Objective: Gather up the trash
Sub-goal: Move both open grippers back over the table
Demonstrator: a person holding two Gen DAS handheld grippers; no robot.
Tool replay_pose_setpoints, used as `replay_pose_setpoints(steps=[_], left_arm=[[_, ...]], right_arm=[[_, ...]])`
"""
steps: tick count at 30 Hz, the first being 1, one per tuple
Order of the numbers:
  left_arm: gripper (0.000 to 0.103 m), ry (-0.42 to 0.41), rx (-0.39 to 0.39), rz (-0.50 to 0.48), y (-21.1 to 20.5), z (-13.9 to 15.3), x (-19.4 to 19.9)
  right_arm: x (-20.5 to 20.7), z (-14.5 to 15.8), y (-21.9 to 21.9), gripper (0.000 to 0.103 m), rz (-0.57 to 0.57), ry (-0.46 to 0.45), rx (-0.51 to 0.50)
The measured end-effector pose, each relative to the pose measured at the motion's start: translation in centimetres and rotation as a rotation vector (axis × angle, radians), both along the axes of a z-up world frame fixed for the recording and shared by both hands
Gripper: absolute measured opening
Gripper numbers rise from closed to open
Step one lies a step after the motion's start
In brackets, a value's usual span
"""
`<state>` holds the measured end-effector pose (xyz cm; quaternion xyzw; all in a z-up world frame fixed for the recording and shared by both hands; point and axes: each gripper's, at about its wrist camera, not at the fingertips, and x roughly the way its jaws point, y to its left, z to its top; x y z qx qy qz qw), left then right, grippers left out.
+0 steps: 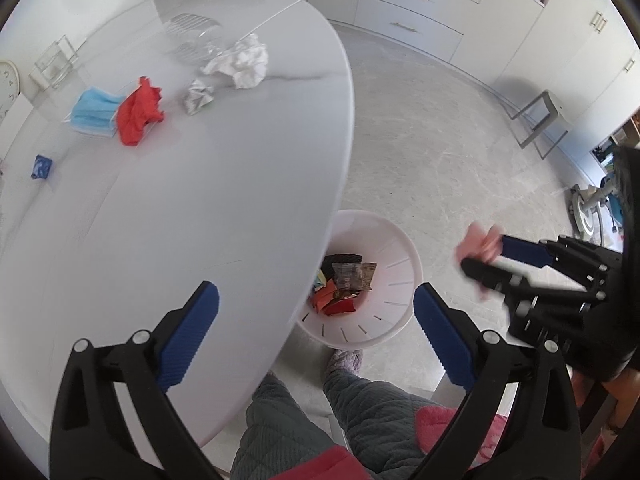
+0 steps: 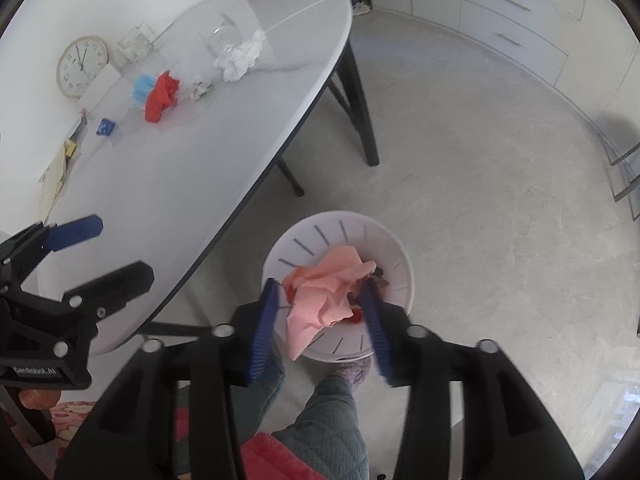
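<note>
A white slotted trash bin [image 1: 396,272] stands on the floor by the table edge, with several wrappers inside; it also shows in the right wrist view [image 2: 396,268]. My right gripper [image 2: 320,292] hangs over the bin with a crumpled pink paper [image 2: 324,292] between its fingers, jaws part open; whether they still grip it is unclear. In the left wrist view the right gripper [image 1: 480,256] is blurred with the pink paper [image 1: 478,242]. My left gripper [image 1: 316,304] is open and empty over the table edge. On the table [image 1: 200,200] lie white tissue [image 1: 240,62], red paper [image 1: 140,110], a blue mask [image 1: 96,110], a foil scrap [image 1: 198,96] and a blue packet [image 1: 41,167].
A clear glass jar [image 1: 192,34] lies behind the tissue and a clear box [image 1: 54,62] stands at the table's far left. A clock [image 2: 82,66] leans on the wall. The person's legs [image 1: 360,420] are below the bin. Drawers [image 1: 412,4] line the far wall.
</note>
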<state>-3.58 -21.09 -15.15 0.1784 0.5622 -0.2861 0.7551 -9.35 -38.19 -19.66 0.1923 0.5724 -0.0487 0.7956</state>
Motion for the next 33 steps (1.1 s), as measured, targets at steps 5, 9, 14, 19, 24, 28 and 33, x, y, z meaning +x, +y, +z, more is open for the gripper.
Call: replay_pose_setpoints(steps=[5,9,14,19,24,28,33], left_arm=[[0.094,0.000,0.007,0.022,1.3,0.1,1.0],[0.095,-0.001,0.004,0.040,2.6,0.3,2.1],[0.095,0.003,0.000,0.056,4.2,0.5,3.5],[0.095,0.001,0.000,0.066,6.1,0.8,5.1],[0.095,-0.008,-0.002,0.096,8.7,1.1,7.1],[0.095,-0.009,-0.006,0.138,11.1,1.3,9.3],[0.095,-0.014,-0.016,0.200,14.5,1.3,12.2]], right_arm=[[1.0,-0.8,1.8,0.095,0.006,0.042,-0.044],[1.8,-0.4,2.2,0.099,-0.025,0.041,-0.042],[2.6,0.5,2.5,0.100,-0.063,0.019,-0.029],[4.1,1.3,3.6,0.100,-0.082,0.002,-0.026],[6.0,1.9,5.3,0.100,-0.084,-0.013,-0.015],[8.2,2.2,7.2,0.100,-0.065,-0.023,-0.014],[11.4,2.7,9.7,0.100,-0.023,-0.039,-0.023]])
